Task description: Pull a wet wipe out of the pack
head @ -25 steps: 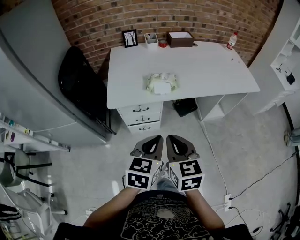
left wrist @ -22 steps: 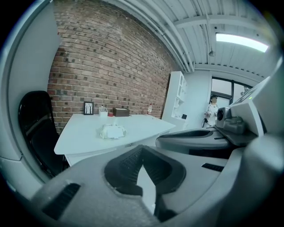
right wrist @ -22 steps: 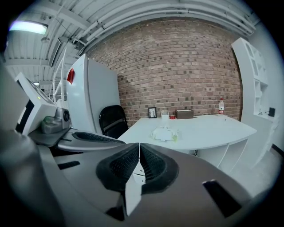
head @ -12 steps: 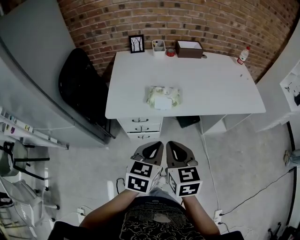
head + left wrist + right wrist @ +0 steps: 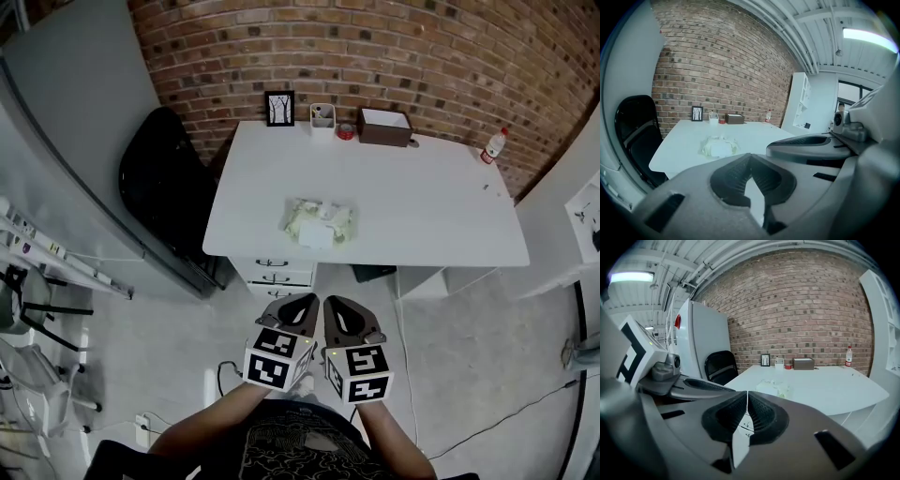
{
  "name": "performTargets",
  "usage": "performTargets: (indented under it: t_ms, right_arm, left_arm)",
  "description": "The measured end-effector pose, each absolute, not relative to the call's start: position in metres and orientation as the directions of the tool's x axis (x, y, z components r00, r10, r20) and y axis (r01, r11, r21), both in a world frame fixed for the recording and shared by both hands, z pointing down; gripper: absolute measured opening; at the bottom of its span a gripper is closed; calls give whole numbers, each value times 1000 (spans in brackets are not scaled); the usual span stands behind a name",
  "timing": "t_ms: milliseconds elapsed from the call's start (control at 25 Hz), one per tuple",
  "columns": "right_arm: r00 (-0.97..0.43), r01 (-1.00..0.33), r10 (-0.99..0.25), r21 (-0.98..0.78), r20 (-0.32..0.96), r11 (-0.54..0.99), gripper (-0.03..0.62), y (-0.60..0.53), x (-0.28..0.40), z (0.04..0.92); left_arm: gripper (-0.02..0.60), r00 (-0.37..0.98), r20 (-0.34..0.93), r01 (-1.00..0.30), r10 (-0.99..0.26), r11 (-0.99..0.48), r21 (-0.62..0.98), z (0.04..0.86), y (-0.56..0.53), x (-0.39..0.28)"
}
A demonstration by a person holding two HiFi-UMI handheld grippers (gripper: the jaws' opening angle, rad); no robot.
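"Where are your jaws?"

"I hold my left gripper and my right gripper side by side, low down, over the floor."

"Are they open?"

"No. Both pairs of jaws are pressed together at the tips, and nothing is in them."

"Where is the wet wipe pack?"

"The wet wipe pack lies flat on the white tabletop. It is straight ahead of my jaws and well apart from them, near the front edge."

"What else is there?"

"Far past the pack, by the brick wall, stand a picture frame and a brown box. A black chair is ahead and left of my jaws."
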State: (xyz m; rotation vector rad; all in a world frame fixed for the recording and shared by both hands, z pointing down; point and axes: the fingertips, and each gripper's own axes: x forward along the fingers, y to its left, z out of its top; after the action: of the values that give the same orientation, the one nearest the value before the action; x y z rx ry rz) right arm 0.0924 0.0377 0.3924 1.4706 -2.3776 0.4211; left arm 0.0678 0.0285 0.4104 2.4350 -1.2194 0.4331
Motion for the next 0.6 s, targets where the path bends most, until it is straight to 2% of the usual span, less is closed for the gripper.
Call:
performTargets:
  t_ms: [600]
  right_arm:
    - [-486,-862,-780,-67,394,503,20,12,89,387]
  left_arm:
    - [12,529,415,-846,-740,-494,198,402,1,66]
